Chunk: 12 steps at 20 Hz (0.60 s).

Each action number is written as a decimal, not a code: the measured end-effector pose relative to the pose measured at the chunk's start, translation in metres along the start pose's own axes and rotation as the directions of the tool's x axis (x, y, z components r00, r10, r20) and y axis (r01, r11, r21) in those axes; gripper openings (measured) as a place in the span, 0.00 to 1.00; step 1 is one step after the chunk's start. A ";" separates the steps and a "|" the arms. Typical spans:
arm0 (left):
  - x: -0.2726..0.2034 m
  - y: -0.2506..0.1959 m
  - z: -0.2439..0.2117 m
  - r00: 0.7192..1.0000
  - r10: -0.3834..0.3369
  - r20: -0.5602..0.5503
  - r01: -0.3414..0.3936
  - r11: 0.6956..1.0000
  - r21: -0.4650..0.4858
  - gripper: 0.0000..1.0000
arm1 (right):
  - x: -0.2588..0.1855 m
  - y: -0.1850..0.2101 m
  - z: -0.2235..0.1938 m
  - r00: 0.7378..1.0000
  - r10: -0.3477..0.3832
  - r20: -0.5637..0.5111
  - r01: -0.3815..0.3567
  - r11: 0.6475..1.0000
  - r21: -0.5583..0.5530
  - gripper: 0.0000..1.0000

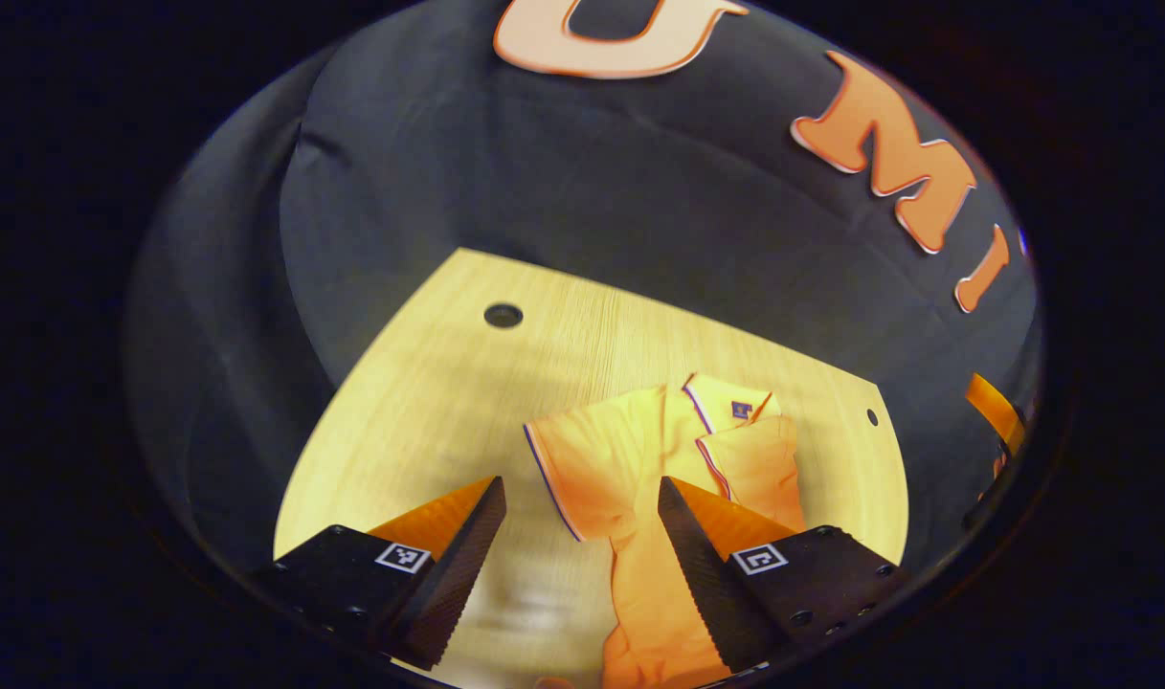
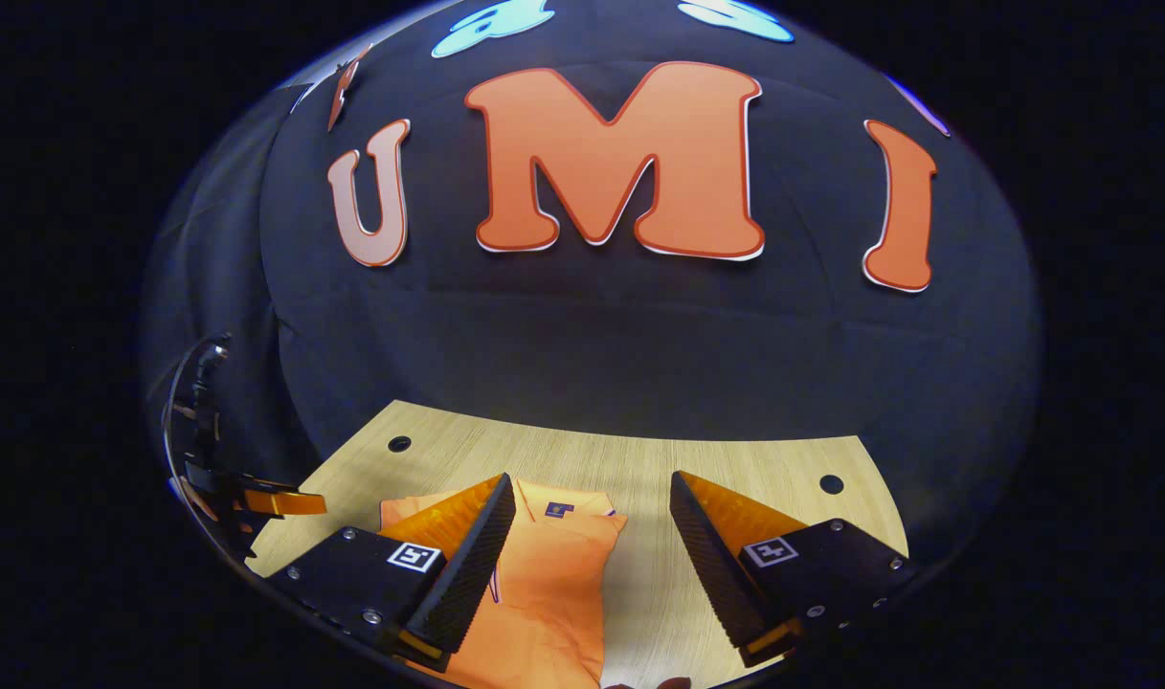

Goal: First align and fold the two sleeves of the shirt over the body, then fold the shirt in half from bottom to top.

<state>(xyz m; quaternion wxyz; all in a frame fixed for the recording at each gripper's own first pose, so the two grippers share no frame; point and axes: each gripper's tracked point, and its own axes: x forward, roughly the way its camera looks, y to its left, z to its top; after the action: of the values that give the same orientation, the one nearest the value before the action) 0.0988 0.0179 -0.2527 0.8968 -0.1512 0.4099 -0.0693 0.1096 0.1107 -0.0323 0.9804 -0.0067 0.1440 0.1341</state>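
The orange shirt [image 1: 639,478] lay on the wooden table [image 1: 429,383], collar end toward the booth wall. In the left gripper view 1 sleeve [image 1: 754,459] looked folded in over the body, while the other sleeve [image 1: 582,459] seemed still spread outward, so the sleeve stage read as about half done. The bottom-to-top fold appeared not yet made. The left gripper [image 1: 582,498] hung above the shirt with fingers spread wide, grasping nothing. The right gripper [image 2: 592,498] was likewise released above the shirt's collar end.
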 end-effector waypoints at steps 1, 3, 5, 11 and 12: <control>0.014 0.001 -0.002 0.999 0.004 -0.043 -0.006 0.999 -0.031 0.97 | -0.006 -0.006 0.001 1.000 0.001 0.002 -0.001 1.000 0.008 0.99; 0.044 0.004 -0.009 0.992 0.026 -0.126 -0.035 0.997 -0.075 0.98 | -0.014 -0.020 0.000 1.000 -0.004 0.006 0.004 1.000 0.024 0.99; 0.070 0.016 -0.014 0.980 0.070 -0.185 -0.082 0.995 -0.061 0.98 | -0.019 -0.034 -0.005 1.000 -0.011 -0.003 0.011 0.999 0.038 0.99; 0.126 0.036 -0.030 0.935 0.212 -0.284 -0.216 0.976 0.018 0.98 | -0.033 -0.073 -0.029 0.998 -0.016 -0.061 0.023 0.994 0.102 0.99; 0.133 0.040 -0.036 0.927 0.234 -0.295 -0.239 0.971 0.017 0.98 | -0.032 -0.077 -0.034 0.997 -0.018 -0.069 0.025 0.994 0.109 0.99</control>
<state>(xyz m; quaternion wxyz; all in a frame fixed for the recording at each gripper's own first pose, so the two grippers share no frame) 0.1591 0.0148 -0.3833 0.8260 -0.0972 0.5548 0.0215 0.0910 0.0263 -0.0577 0.9752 0.0410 0.1844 0.1151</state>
